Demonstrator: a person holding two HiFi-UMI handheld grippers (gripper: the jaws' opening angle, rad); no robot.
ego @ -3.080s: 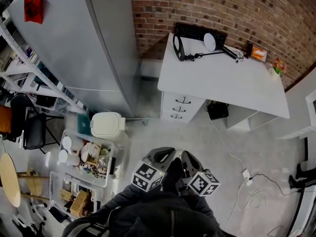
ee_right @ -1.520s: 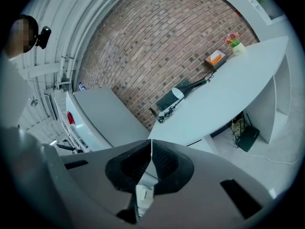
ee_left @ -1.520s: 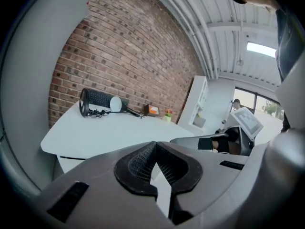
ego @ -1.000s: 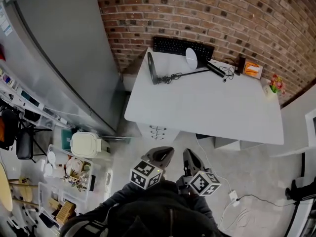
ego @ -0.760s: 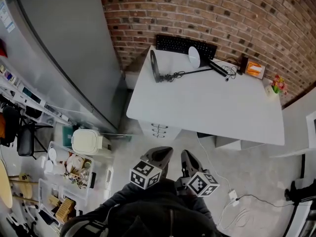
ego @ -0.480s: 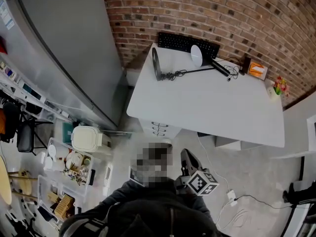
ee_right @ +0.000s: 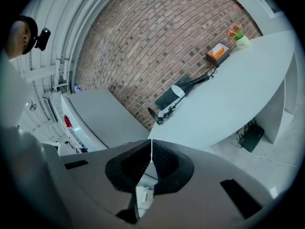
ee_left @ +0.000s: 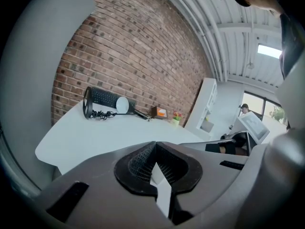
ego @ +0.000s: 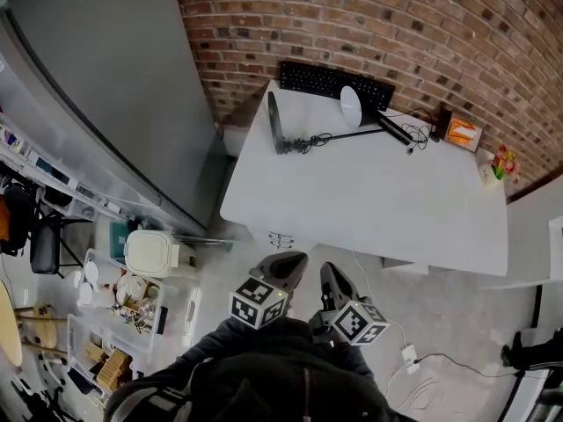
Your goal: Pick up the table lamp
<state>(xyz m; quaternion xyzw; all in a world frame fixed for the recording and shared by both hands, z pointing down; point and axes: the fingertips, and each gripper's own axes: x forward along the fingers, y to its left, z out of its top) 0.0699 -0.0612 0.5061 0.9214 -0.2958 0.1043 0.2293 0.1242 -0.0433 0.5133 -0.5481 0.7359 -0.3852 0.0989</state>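
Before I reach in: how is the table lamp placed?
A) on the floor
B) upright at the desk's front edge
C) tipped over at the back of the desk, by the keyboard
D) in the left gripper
C: the table lamp lies on its side on the desk, right beside the keyboard at the back.

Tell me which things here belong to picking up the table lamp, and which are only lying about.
For the job: table lamp, on the white desk; left gripper and right gripper, both shut and empty.

Lying about: keyboard, orange box, small flower pot.
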